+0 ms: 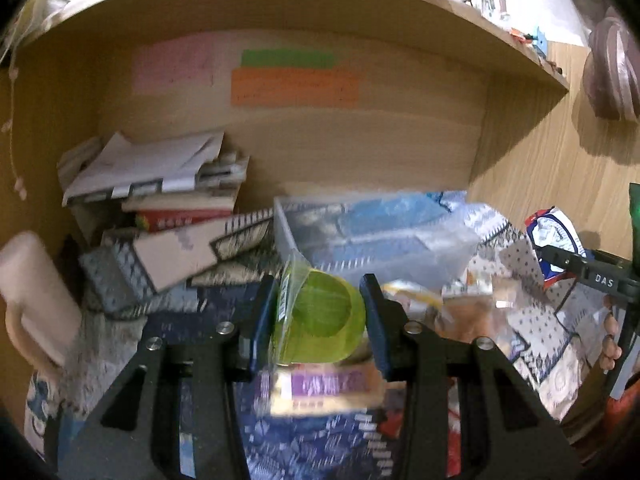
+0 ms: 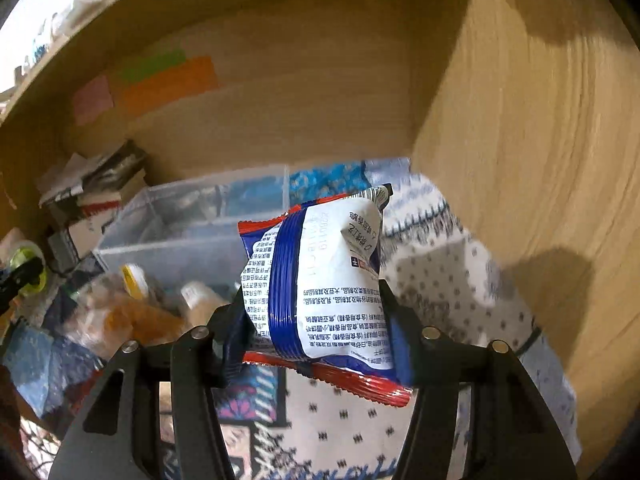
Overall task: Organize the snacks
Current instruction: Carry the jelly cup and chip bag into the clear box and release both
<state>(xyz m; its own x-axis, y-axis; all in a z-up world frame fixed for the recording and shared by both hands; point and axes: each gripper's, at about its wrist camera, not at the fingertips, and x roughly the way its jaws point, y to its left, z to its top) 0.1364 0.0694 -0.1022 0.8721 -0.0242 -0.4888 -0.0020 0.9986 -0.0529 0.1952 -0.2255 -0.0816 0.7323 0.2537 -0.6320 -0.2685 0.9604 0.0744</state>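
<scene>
The clear plastic bin (image 2: 192, 224), with its dividers, sits on the patterned cloth (image 2: 440, 272) at the back of the wooden shelf (image 1: 360, 144), at about twelve o'clock from both tools. The step in hand looks like carrying two snacks to that bin. To do it well, bring each packet fully above the bin's near wall before letting go, keep the two hands apart so they do not knock, and choose one compartment per kind.

The right hand-held gripper (image 2: 316, 320) pinches the white, blue and red snack packet (image 2: 324, 272) by its lower half; the packet stands up towards twelve o'clock, clear of the cloth.

The left hand-held gripper (image 1: 318, 320) pinches the green round snack in a clear wrapper (image 1: 324, 320) between its blue pads. Loose snacks (image 2: 132, 312) lie in front of the bin.
</scene>
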